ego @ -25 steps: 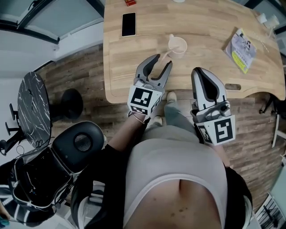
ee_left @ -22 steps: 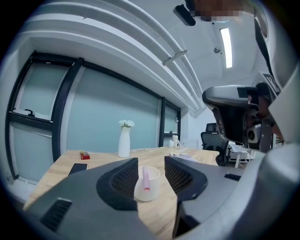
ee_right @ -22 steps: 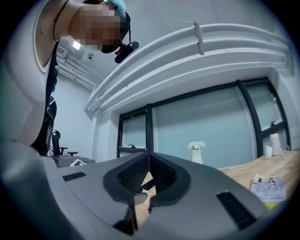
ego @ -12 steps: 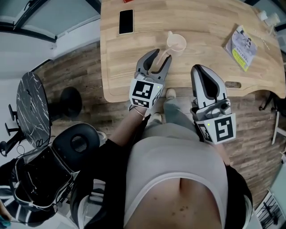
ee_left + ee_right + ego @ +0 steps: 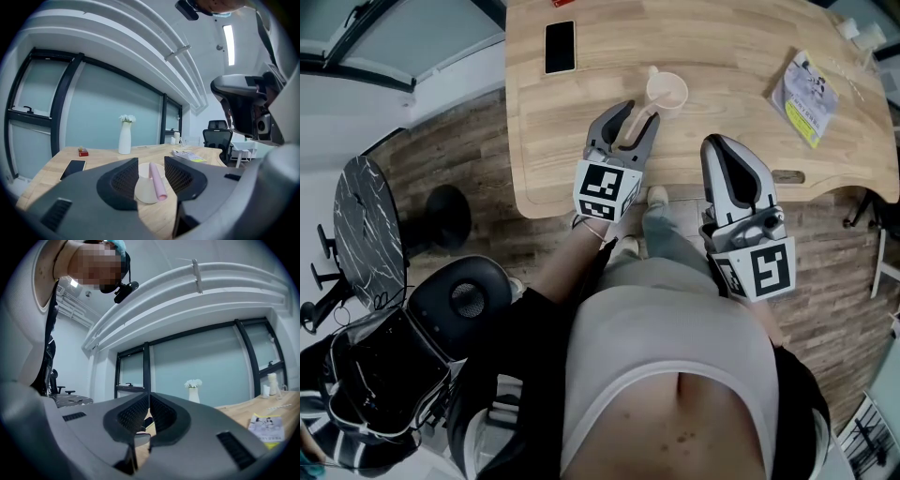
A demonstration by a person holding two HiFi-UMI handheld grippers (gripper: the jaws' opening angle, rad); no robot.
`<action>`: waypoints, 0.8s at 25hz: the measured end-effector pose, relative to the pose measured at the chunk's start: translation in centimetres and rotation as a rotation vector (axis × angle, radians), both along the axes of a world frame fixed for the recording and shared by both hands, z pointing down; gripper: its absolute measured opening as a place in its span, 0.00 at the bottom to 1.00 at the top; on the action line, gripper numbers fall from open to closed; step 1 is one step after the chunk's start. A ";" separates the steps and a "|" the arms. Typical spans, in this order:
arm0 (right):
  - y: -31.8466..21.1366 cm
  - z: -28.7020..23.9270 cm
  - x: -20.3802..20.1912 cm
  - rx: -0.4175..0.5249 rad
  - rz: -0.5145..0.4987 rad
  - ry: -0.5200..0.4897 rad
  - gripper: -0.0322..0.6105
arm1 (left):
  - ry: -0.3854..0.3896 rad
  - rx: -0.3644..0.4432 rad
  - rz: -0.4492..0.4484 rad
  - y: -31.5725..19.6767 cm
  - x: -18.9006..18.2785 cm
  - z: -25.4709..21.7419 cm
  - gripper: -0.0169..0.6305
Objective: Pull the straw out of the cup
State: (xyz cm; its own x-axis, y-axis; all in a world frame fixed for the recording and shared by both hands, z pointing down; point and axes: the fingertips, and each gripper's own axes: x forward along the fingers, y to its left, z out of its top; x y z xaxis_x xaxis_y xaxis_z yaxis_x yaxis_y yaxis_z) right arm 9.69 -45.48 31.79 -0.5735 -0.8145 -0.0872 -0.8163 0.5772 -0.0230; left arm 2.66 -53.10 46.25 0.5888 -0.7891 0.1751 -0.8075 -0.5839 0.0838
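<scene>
The left gripper point(image 5: 639, 113) hovers over the near part of the light wooden surface point(image 5: 731, 56), and its two dark grey fingers point(image 5: 123, 180) are spread apart. Between them lies the free end of the pale pink straw point(image 5: 157, 181). The straw leans out of the small cream-coloured cup point(image 5: 672, 95) towards the gripper. In the left gripper view the straw is nearer to the finger on the right side of the picture than to the other one. I cannot tell whether it touches that finger; the fingers are not closed on it. The cup itself is on the surface just beyond the fingertips, not between them.

The right gripper point(image 5: 719, 146) is over the near edge of the surface, apart from the cup. Its fingers are pressed together almost fully, with only a thin slit between them and nothing in it.

A black phone point(image 5: 560, 46) lies flat on the surface to the left of the cup, and a printed booklet with a yellow strip point(image 5: 806, 90) lies to the right. A white vase with white flowers point(image 5: 124, 138) stands at the far side.
</scene>
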 end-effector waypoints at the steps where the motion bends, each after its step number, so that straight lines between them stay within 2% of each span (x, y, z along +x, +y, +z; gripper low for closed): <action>1: 0.0 0.0 0.0 -0.002 0.000 0.000 0.10 | -0.004 -0.001 -0.001 -0.1 0.0 0.1 0.27; 8: -0.2 -0.1 0.5 -0.007 0.011 0.001 0.10 | -0.023 -0.005 -0.006 -0.5 0.4 0.4 0.26; 12: -0.4 -0.1 0.6 -0.012 0.013 -0.005 0.10 | -0.023 -0.009 -0.008 -0.8 0.5 0.5 0.19; 20: -0.6 0.5 1.2 -0.018 0.027 0.001 0.10 | -0.030 -0.014 -0.017 -1.2 0.6 1.2 0.15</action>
